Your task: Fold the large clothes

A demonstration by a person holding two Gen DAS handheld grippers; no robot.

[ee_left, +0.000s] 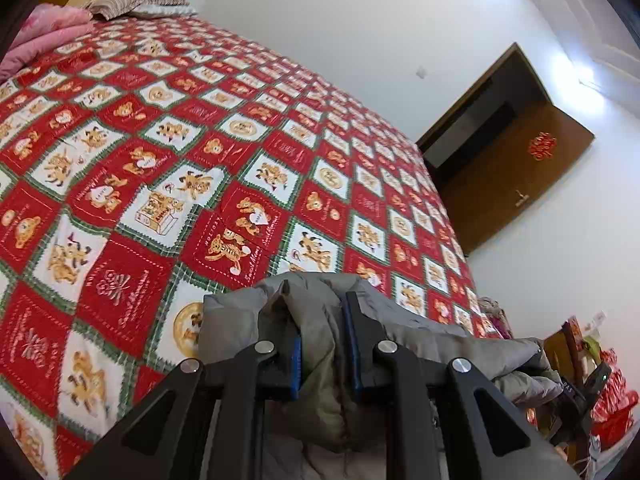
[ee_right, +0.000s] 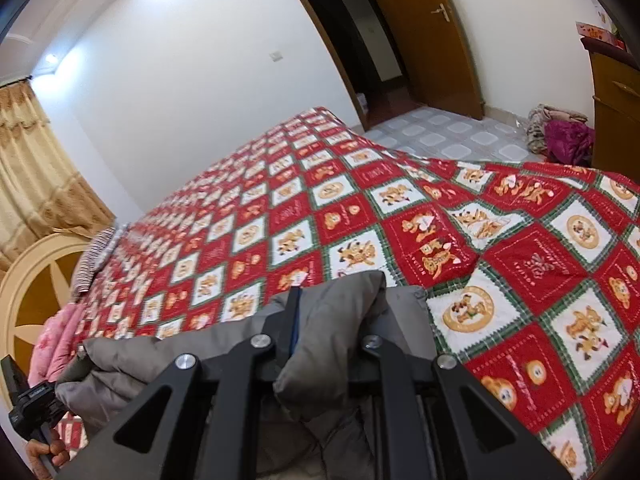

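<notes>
The grey padded coat [ee_left: 320,344] hangs above the near edge of the bed [ee_left: 168,168], my left claw [ee_left: 322,312] and right claw [ee_right: 332,312] each pinching its fabric, apparently to spread it flat. Only the right view shows clothes piled on the floor [ee_right: 560,136].

Open bedspread [ee_left: 224,168] ahead of both grippers, unobstructed to far edge. Obstacles: pillow [ee_left: 136,2] and pink blanket [ee_left: 44,36] at headboard end; clothes pile [ee_right: 560,136] on floor.
</notes>
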